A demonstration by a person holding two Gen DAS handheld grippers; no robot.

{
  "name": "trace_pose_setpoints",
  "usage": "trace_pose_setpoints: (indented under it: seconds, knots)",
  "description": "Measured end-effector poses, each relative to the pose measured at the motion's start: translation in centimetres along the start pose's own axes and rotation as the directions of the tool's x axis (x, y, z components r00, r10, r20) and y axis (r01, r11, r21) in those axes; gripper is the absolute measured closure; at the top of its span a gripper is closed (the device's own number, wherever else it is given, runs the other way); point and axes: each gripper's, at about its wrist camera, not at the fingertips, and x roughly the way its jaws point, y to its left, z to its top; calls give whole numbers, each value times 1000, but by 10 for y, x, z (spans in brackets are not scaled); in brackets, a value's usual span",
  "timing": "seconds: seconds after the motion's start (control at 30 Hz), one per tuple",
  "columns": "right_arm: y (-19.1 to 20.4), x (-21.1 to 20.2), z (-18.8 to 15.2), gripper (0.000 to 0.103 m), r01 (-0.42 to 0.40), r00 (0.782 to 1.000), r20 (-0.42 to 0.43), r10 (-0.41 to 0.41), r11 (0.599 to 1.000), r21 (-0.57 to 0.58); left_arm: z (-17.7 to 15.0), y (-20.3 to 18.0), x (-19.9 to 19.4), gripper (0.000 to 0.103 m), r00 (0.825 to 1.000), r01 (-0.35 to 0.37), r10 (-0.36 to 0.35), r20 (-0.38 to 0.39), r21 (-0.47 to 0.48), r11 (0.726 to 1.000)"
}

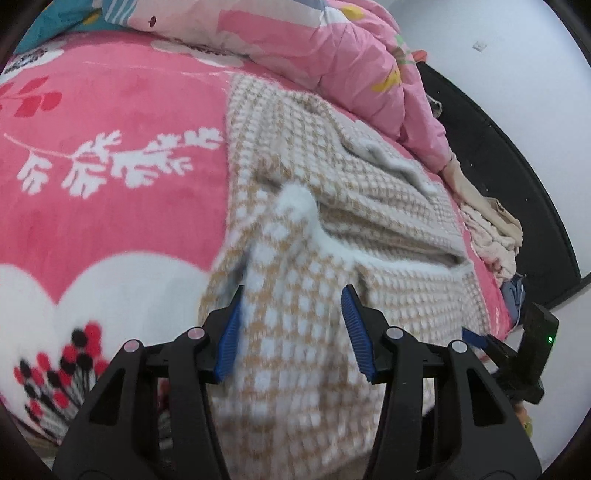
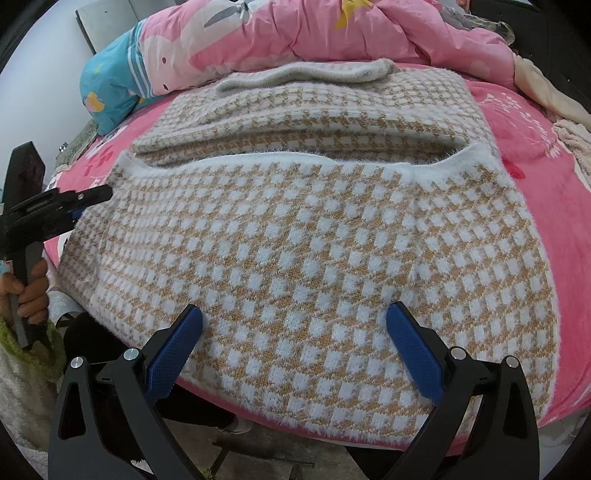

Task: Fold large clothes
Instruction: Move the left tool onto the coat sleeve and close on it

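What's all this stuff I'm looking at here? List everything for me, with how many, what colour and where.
Sweater: one, tan and white checked, spread on the bed, partly folded.
Blanket: one, pink with white leaf and heart prints, covering the bed under the sweater.
Quilt: one, pink with cartoon prints and a teal part, bunched at the far side of the bed.
Clothes pile: one small heap, cream and pale pink, at the bed's edge beyond the sweater.
Left gripper: one, black with blue fingers, open over the sweater's edge.
Right gripper: one, black with blue fingers, open over the sweater's near hem.
Hand: one, holding the left gripper's handle.
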Motion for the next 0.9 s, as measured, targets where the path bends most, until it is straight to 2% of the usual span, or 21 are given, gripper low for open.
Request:
trace_pose_setpoints:
  seconds: [0.23, 0.53, 0.7, 0.8, 0.9]
  knots:
    - [0, 0, 0, 6, 0, 1000, 3, 0, 1000, 1, -5, 3, 3, 54, 999, -12, 12, -31, -5, 1000]
    - [0, 0, 0, 6, 0, 1000, 4, 0, 1000, 3, 11, -2, 20, 55, 1000, 6, -6, 14, -23, 1000]
    - [0, -1, 0, 6, 0, 1000, 4, 0, 1000, 1, 5, -22, 5, 60, 995, 84, -86, 55, 36, 996]
    - [1, -1, 0, 6, 3, 1000, 2, -3, 1000, 0, 1, -33, 8, 60, 999, 39, -42, 34, 90, 995]
    - [1, 0, 0, 6, 3, 1000, 2, -3, 1000, 0, -4, -34, 23, 60, 997, -79, 81, -14, 111, 991]
